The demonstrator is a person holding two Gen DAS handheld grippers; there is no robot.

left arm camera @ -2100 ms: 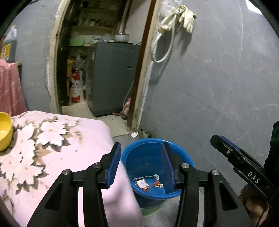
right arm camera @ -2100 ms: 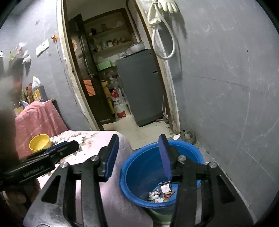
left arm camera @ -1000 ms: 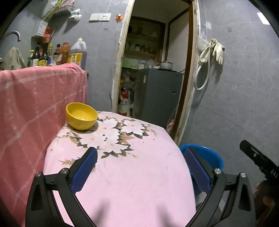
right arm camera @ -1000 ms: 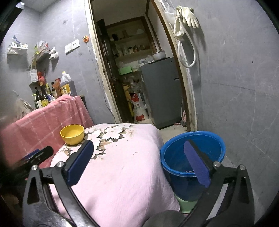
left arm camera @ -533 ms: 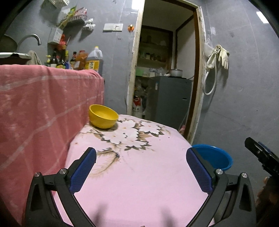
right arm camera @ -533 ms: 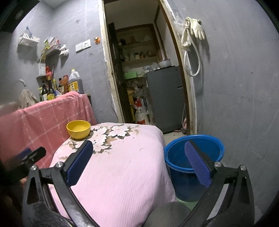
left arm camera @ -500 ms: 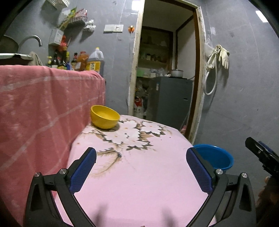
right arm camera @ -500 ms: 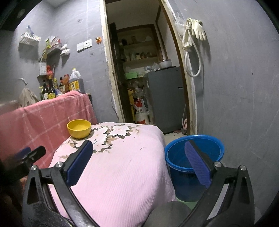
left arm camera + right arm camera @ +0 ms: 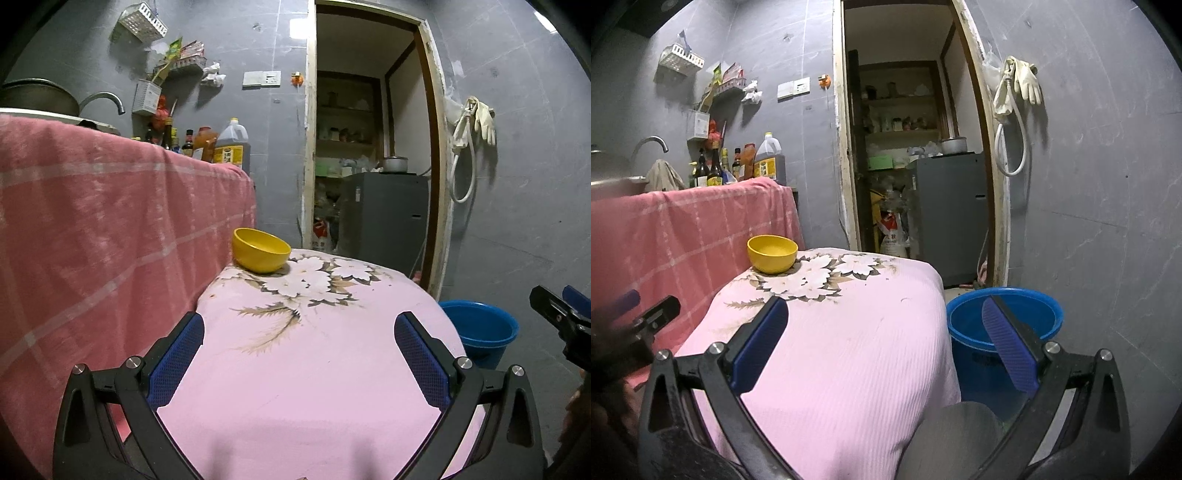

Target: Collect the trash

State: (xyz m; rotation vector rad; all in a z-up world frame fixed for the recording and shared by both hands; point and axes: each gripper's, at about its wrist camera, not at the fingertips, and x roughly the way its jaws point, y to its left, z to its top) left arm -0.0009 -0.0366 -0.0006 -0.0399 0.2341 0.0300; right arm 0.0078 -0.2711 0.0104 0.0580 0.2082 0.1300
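Left hand-held gripper (image 9: 298,363) and right hand-held gripper (image 9: 884,345) are hovering over the pink-covered surface (image 9: 314,369), both spread wide and holding nothing. The blue bucket (image 9: 1004,328) is standing just right of the surface, its contents hidden. A yellow bowl (image 9: 772,253) is sitting at the surface's far left.

Pretty dim room, cold grayish light overall. There's a bright ceiling light (image 9: 546,23) glaring at the top right corner of the left view. Heavy fisheye bending, so the door frame (image 9: 839,147) bows and corners go black. Soft shadows sit on the pink cloth (image 9: 295,424) near the bottom. The dark blob at the right view's left edge is blurry.
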